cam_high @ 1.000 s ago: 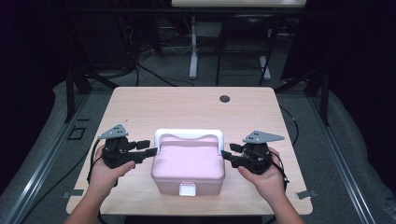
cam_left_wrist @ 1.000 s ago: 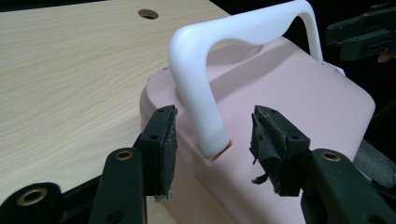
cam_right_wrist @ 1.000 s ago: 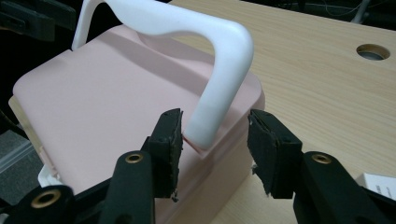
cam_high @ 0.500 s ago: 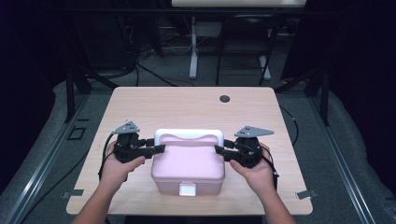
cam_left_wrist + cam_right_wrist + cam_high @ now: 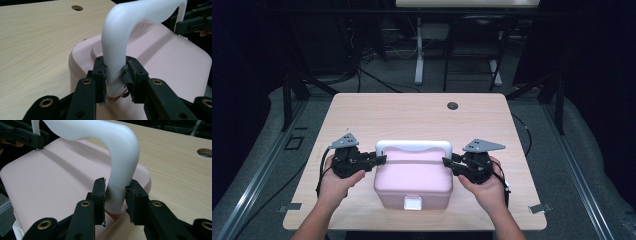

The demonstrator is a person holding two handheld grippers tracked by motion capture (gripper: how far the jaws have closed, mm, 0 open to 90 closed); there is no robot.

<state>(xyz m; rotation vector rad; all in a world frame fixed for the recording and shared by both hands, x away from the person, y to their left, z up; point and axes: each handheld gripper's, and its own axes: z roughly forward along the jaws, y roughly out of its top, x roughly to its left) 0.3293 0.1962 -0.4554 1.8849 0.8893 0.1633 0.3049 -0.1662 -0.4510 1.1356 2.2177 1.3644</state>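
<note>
Pink box (image 5: 413,181) sits on the table (image 5: 412,115) between both tools; its white handle (image 5: 414,146) arches from one to the other. Left tool (image 5: 115,75) has been closing, pads now pressing the handle's near leg; right tool (image 5: 115,195) likewise closing, clamped on the opposite leg.

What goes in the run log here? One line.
left gripper: closing on white handle | right gripper: closing on handle | pink box: on table
</note>
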